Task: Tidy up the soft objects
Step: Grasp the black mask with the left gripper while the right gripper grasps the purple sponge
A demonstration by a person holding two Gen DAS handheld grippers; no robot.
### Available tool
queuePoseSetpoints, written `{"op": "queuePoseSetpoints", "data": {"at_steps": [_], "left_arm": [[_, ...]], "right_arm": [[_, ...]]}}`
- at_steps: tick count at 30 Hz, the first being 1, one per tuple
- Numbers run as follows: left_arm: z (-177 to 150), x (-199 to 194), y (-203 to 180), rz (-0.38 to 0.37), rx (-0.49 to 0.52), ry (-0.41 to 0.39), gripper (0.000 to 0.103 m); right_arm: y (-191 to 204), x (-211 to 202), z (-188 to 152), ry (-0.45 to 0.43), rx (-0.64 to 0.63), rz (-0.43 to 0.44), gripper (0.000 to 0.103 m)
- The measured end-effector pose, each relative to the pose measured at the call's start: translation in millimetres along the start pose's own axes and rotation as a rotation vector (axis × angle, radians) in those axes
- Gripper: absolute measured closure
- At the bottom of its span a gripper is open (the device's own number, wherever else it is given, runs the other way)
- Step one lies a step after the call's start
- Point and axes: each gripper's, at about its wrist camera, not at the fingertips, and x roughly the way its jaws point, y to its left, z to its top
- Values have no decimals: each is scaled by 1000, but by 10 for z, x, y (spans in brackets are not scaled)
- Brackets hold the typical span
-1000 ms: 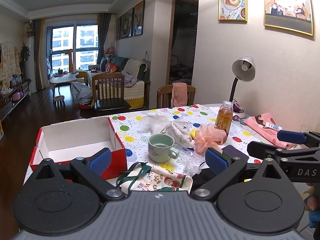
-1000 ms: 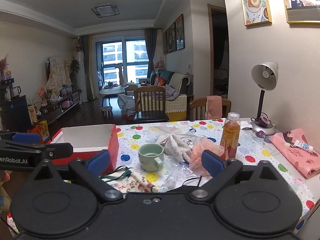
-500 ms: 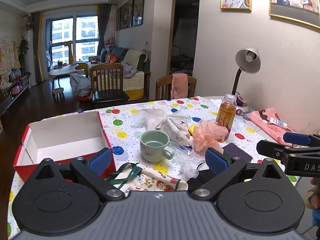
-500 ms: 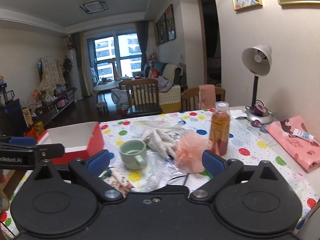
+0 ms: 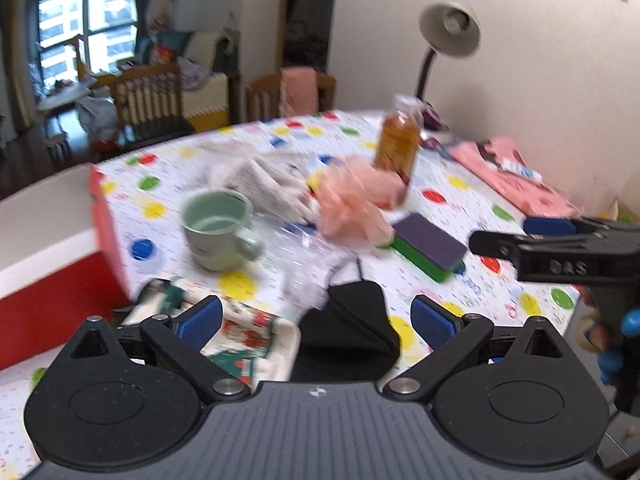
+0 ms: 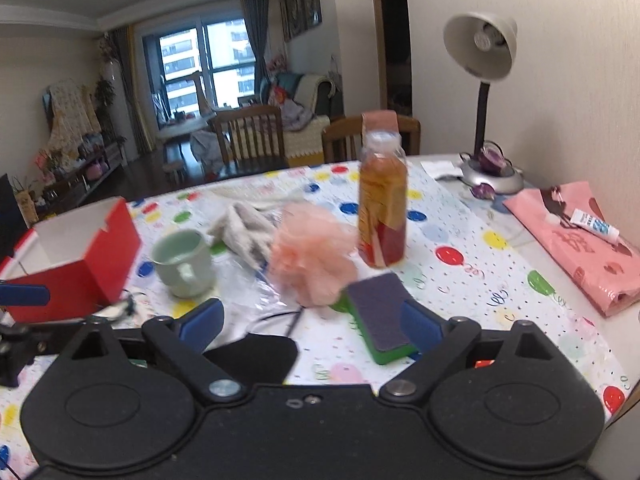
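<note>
One mug (image 6: 182,264), one bottle (image 6: 382,208), one sponge (image 6: 378,316), one box (image 6: 76,256).

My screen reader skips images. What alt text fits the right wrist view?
Open right tongs hover low over a polka-dot table, above a black face mask and green-purple sponge; beyond lie a peach bath pouf, mug and red box.

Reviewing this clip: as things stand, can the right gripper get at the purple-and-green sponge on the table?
Probably yes. The right gripper is open, and the sponge lies flat just ahead of it, partly behind its right finger. The pink bath pouf touches only the sponge's far corner.
</note>
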Motion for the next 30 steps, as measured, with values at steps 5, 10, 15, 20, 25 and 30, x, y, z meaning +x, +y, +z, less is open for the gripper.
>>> {"op": "queuePoseSetpoints", "data": {"at_steps": [5,10,15,20,25,30], "left_arm": [[1,394,-147,-20,10,96,2],[-40,695,-287,-43,47,161,2],[-161,883,-464,-68,72,233,2],[-300,1092,-561,-38,85,282,2],[-319,1251,-547,27,74,285,2],[-336,1377,-547,71,69,290,2]], "right_arm": [[-228,294,13,38,-24,-10,10],[-418,643,54,86,-75,-20,11],[-570,876,50,129,-103,-6,11],[-661,1057,27,170,-136,9,11],[-694,1226,15,199,-174,43,11],[-690,1388,-5,219,-198,66,11]]}}
